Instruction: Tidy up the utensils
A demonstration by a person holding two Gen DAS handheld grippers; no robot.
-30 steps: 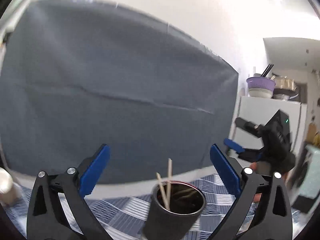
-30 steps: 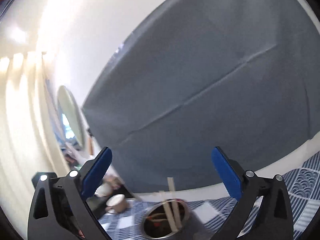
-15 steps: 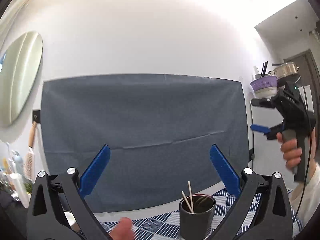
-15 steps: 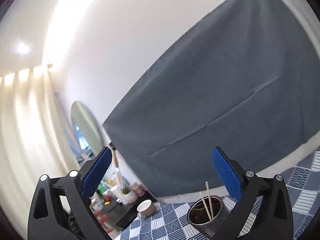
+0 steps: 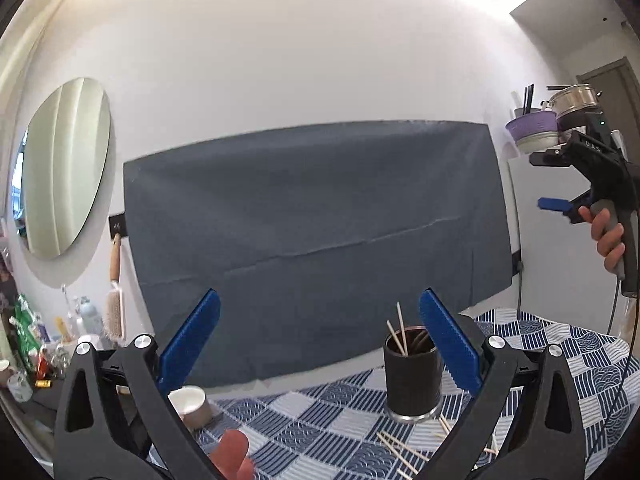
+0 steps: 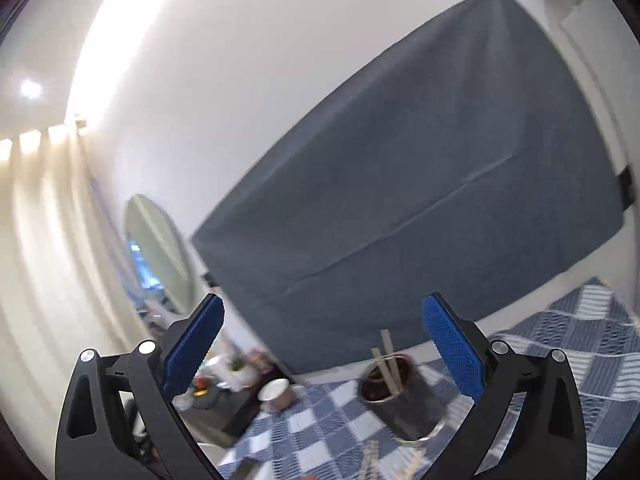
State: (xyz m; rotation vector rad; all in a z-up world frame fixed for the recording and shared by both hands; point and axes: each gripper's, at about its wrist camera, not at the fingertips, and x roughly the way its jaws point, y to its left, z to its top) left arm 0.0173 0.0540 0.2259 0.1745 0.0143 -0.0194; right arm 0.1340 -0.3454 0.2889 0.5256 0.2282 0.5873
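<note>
Gripper point(image 5: 320, 340) farther back, wide open, empty

place: probably a home | cues — oval mirror point(image 5: 64, 168), hairbrush point(image 5: 114, 312), stacked pots point(image 5: 560, 120)

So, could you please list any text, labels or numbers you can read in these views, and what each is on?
"DAS" – on the black body of the right gripper, seen from the left wrist camera.
Black wall plate beside the grey cloth: faint marks, too small to read.
Nothing else legible.
</note>
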